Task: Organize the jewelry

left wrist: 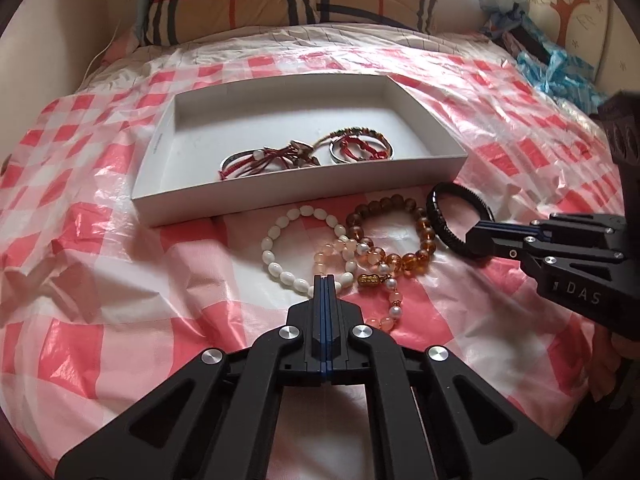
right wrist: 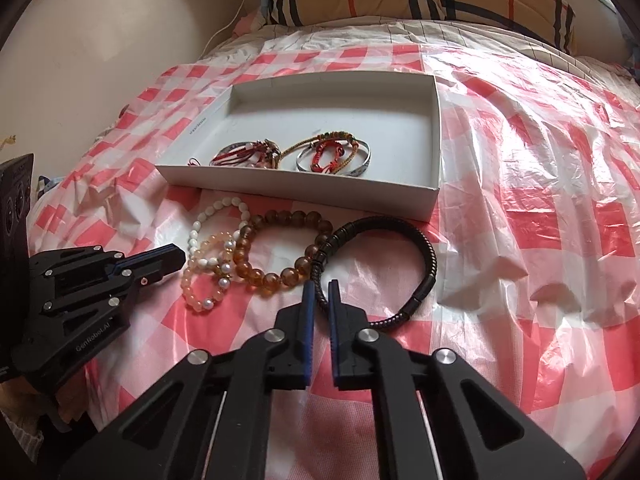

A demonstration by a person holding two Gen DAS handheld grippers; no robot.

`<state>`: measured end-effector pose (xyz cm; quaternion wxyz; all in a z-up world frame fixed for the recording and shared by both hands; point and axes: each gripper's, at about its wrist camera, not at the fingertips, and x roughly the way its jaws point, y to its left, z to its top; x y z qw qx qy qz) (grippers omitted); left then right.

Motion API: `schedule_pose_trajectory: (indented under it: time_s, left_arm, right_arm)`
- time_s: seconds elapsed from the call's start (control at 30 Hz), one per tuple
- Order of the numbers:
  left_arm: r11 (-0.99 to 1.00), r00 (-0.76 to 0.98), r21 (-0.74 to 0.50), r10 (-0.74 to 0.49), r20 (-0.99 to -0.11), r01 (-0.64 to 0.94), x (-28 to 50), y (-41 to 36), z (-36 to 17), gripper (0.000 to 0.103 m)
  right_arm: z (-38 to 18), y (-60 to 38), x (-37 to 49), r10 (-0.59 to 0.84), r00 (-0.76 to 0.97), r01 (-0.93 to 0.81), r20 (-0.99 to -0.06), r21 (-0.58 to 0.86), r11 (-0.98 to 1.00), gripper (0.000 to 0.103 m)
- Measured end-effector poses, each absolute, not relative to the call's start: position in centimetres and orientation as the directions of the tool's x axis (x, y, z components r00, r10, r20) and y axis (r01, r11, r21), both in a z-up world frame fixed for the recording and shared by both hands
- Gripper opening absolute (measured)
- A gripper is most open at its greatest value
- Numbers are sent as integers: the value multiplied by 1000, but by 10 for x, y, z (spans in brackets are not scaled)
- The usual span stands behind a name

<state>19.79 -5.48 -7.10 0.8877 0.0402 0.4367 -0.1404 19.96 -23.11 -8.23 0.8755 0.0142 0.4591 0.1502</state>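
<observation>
Four bracelets are laid out on the checked plastic sheet (right wrist: pixel 540 184), near the white box (right wrist: pixel 434 152).

Red cord bracelets (right wrist: pixel 324 154) and metal bangles (right wrist: pixel 362 160) are seen inside the box. The left gripper (left wrist: pixel 324 280) is held with fingers pressed together at the near edge of the white bead bracelet (left wrist: pixel 280 264), gripping nothing. The right gripper (right wrist: pixel 319 286) is held slightly apart, straddling the black braided bracelet (right wrist: pixel 428 256). The amber bead bracelet (right wrist: pixel 276 282) and pink bead bracelet (right wrist: pixel 192 296) are seen between them.
</observation>
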Motion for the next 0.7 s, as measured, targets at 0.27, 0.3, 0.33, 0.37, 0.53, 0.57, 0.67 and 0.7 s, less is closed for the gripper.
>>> schedule_pose_trajectory:
  time_s: [0.27,0.3,0.33,0.37,0.53,0.57,0.67,0.7]
  left_arm:
    - [955,591,-110,-259,-764,276,203,-46,-60,1]
    - [953,583,-107,-259,-770,283,206,-49,-61,4]
    - [951,577,-98,-257,-775,293,208,-54,-63,11]
    - [951,578,-72,-242,-779,301,209,-59,-64,17]
    - [949,581,24,-173,-795,315,220,-77,-76,36]
    - [946,560,24,-171,-810,324,223,-79,-82,34]
    - [933,530,41,-166,-832,356,222,-83,-89,7]
    - [930,526,38,-172,-833,365,220,-84,-88,7]
  right_arm:
    - [-83,-243,202,308,522,-209,-796,231,950,29]
    - [-82,-242,202,289,532,-202,-796,213,956,53]
    - [-80,-240,200,269,549,-201,-792,188,961,56]
    - [-79,-239,199,256,560,-206,-788,167,964,57]
    - [-90,-231,208,265,521,-236,-811,162,958,48]
    - [-92,-227,209,261,511,-250,-819,149,957,35]
    - [-101,-214,210,213,491,-287,-844,74,955,11]
    - [-100,-214,210,232,487,-295,-842,92,951,8]
